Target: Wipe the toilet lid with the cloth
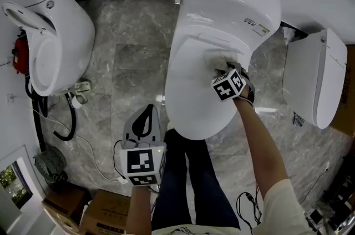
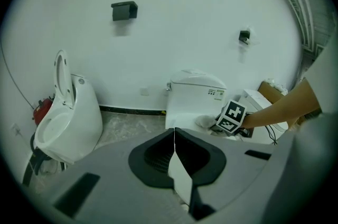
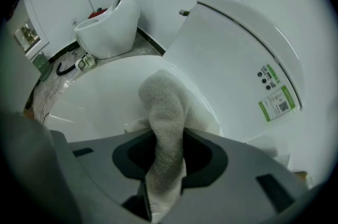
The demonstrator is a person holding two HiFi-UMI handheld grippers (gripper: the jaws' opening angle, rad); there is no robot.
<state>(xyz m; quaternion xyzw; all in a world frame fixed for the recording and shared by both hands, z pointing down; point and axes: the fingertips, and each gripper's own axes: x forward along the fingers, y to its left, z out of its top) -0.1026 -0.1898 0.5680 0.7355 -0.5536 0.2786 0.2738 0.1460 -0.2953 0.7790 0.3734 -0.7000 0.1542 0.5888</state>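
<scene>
The white toilet lid (image 1: 191,90) lies closed in the middle of the head view, below the tank (image 1: 244,1). My right gripper (image 1: 224,70) is shut on a pale terry cloth (image 3: 165,128) and presses it against the lid's upper right part, near the tank; the cloth (image 1: 217,60) bunches out ahead of the jaws. The lid (image 3: 100,96) fills the right gripper view to the left of the cloth. My left gripper (image 1: 145,120) hangs low beside the person's legs, away from the toilet, its jaws shut with nothing between them (image 2: 174,151).
A second white toilet (image 1: 52,42) with raised seat stands at the left, with cables (image 1: 66,128) on the marble floor (image 1: 127,67) beside it. Another white fixture (image 1: 316,78) is at the right. Cardboard boxes (image 1: 102,211) sit at the lower left.
</scene>
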